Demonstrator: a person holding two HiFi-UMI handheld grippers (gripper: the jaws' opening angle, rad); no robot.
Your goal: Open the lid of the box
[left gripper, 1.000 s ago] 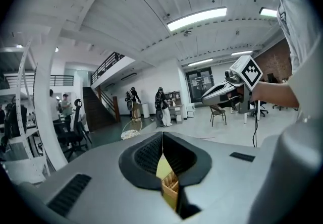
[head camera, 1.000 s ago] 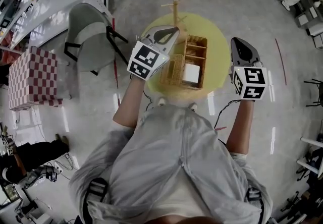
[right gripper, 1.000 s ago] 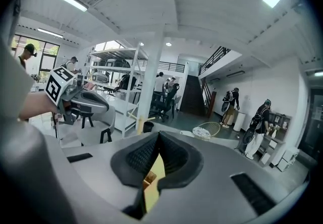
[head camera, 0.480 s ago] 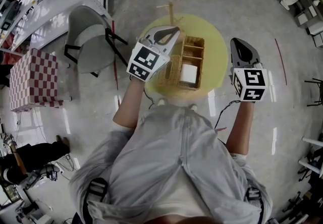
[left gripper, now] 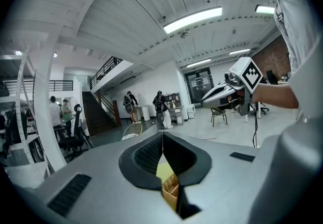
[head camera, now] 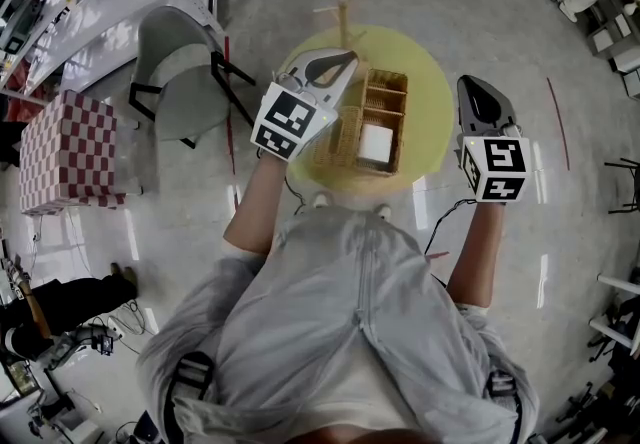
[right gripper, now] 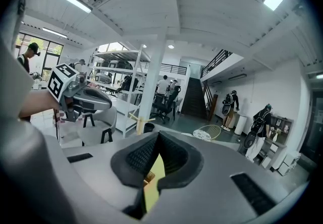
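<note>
Head view: box on desk runs near-far, just right of your left claw. Right claw is farther off. Both claws closed, empty.

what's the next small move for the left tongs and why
Probably lift the left tongs up and away: the lid already seems swung open to the left of the box, whose compartments show, and the tongs are shut on nothing.
</note>
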